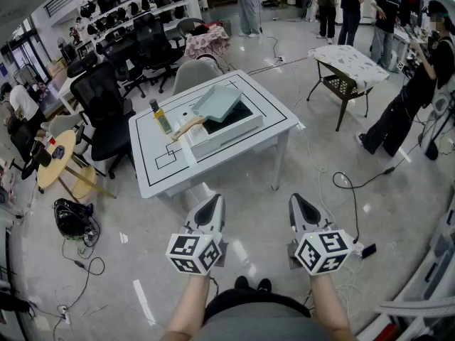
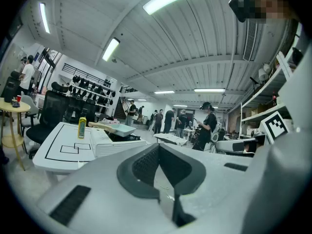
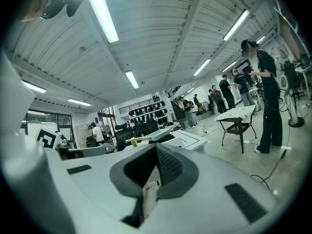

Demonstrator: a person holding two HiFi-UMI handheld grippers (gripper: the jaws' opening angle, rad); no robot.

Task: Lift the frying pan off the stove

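Note:
The pale teal square frying pan point(image 1: 217, 101) with a wooden handle point(image 1: 188, 128) rests on the white stove point(image 1: 227, 128) on the white table point(image 1: 160, 165). Both grippers are held low in front of me over the floor, well short of the table. My left gripper point(image 1: 212, 200) is shut and holds nothing. My right gripper point(image 1: 296, 199) is also shut with nothing in it. In the left gripper view the frying pan point(image 2: 117, 128) lies far ahead beyond the gripper point(image 2: 158, 147). The right gripper view shows the frying pan point(image 3: 162, 133) far off past the gripper point(image 3: 156, 149).
A yellow bottle point(image 1: 162, 118) stands on the table left of the stove. Black office chairs point(image 1: 106, 98) and a round wooden table point(image 1: 53, 162) are at the left. A folding table point(image 1: 350, 66) and several people stand at the right. Cables point(image 1: 341, 183) and a black bag point(image 1: 71, 217) lie on the floor.

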